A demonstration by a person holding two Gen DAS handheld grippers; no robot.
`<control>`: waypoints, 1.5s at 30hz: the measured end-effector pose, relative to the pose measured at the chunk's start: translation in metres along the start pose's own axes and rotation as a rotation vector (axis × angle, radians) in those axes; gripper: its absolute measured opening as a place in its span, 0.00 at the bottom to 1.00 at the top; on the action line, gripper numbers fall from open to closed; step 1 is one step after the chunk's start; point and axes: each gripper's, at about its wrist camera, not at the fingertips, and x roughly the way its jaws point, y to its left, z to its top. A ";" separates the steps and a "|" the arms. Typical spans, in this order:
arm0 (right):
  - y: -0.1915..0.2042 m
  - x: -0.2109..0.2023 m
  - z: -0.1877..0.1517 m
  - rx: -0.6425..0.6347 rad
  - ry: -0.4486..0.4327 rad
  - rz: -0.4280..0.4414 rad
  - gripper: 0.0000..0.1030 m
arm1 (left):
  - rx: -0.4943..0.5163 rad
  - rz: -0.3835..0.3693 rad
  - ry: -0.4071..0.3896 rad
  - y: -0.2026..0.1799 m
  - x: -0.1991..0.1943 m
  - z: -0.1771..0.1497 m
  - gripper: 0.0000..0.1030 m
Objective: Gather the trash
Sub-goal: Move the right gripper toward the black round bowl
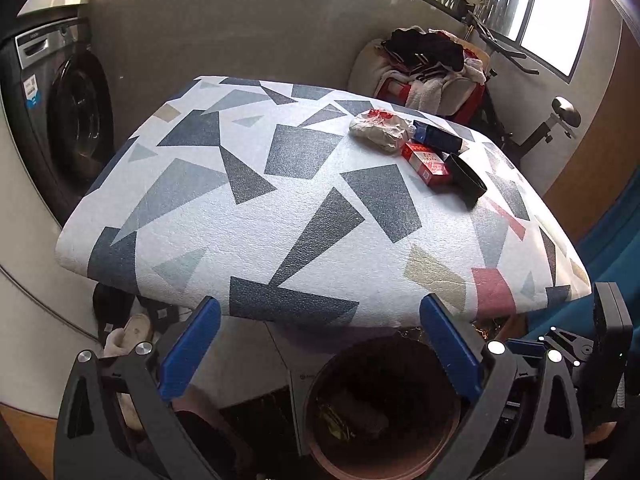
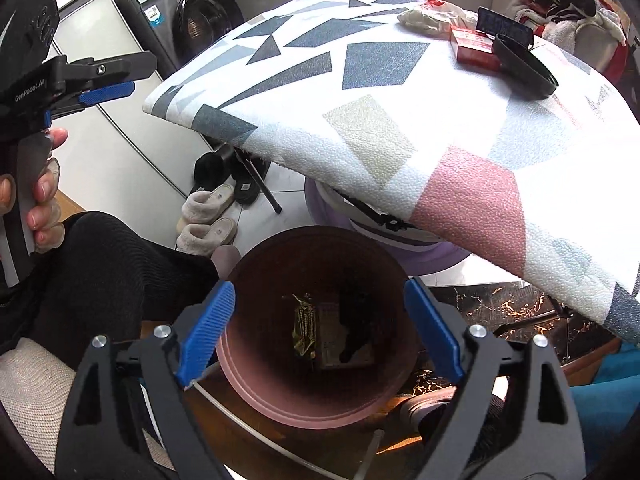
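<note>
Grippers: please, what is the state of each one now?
Left gripper: open, holding nothing.
Right gripper: open, holding nothing, above the bin.

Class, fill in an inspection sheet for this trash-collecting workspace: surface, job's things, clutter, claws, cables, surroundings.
Surface: table under a geometric-patterned cover, mostly bare.
Job's things: crumpled white wrapper, red box, blue box and black dish grouped at the far right corner; brown bin on the floor holds some trash already.
Clutter: slippers on the floor under the table.
Claws: left claw open, empty; right claw open, empty, above the bin.
Cables: nothing seen.
Surroundings: washing machine, clothes pile, windows.
</note>
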 end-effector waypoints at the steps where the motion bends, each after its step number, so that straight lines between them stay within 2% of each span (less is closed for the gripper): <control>1: -0.002 -0.003 0.002 -0.003 -0.013 -0.017 0.88 | 0.001 0.000 0.000 0.001 0.001 0.000 0.94; 9: -0.033 -0.017 0.022 0.017 -0.061 -0.134 0.94 | 0.031 0.013 -0.018 -0.001 0.002 0.002 0.94; 17: -0.057 -0.033 0.039 0.011 -0.118 -0.234 0.94 | 0.070 0.002 -0.035 -0.008 0.007 0.007 0.95; 28: -0.090 -0.047 0.062 0.045 -0.161 -0.287 0.94 | 0.068 -0.020 -0.051 -0.004 0.014 0.014 0.95; 34: -0.105 -0.045 0.074 0.057 -0.165 -0.309 0.94 | 0.069 0.000 -0.060 0.000 0.020 0.018 0.95; 42: -0.138 -0.040 0.088 0.134 -0.193 -0.321 0.93 | 0.057 -0.021 -0.095 0.005 0.027 0.027 0.95; 44: -0.149 -0.038 0.093 0.158 -0.201 -0.312 0.92 | 0.055 -0.022 -0.095 0.006 0.030 0.031 0.95; 45: -0.156 -0.037 0.096 0.172 -0.206 -0.308 0.87 | 0.053 -0.025 -0.096 0.006 0.032 0.033 0.95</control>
